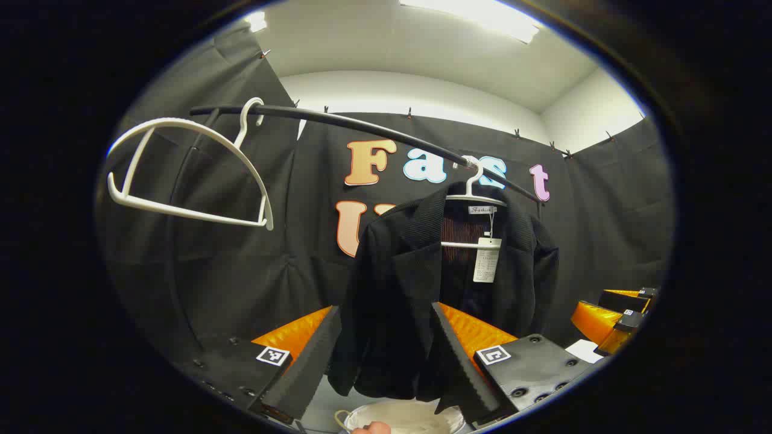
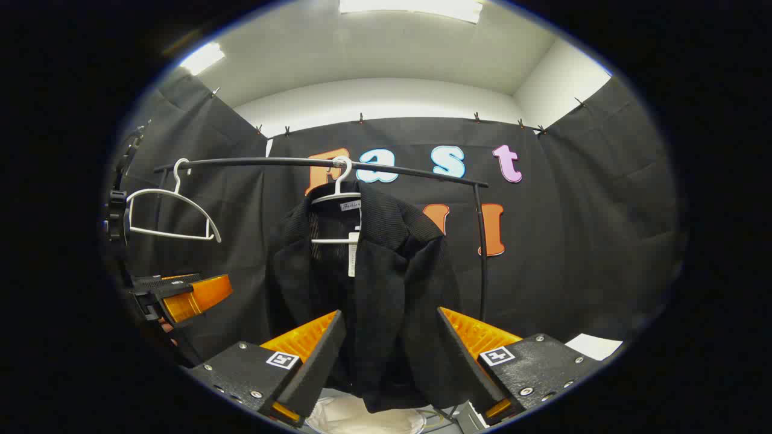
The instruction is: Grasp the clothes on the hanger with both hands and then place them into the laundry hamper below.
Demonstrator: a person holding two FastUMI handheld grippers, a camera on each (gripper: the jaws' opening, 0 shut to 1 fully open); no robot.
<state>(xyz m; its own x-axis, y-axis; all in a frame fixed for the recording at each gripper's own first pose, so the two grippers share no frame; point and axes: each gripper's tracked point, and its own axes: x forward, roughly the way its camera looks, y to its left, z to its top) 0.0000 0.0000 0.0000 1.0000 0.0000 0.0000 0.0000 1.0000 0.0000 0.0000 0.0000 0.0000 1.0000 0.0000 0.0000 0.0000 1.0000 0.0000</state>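
Left gripper (image 1: 386, 355) and right gripper (image 2: 391, 355) — jaws spread, nothing held. Black jacket (image 1: 416, 301) hangs on its hanger (image 1: 473, 196) from the rail (image 1: 362, 126) — hamper (image 1: 404, 417) below the jacket.

We hold our left gripper (image 1: 386, 355) level, its fingers spread wide apart and gripping nothing. Our right gripper (image 2: 391, 355) points forward too, fingers equally parted.

No legible text on jacket (image 1: 416, 301) tags.
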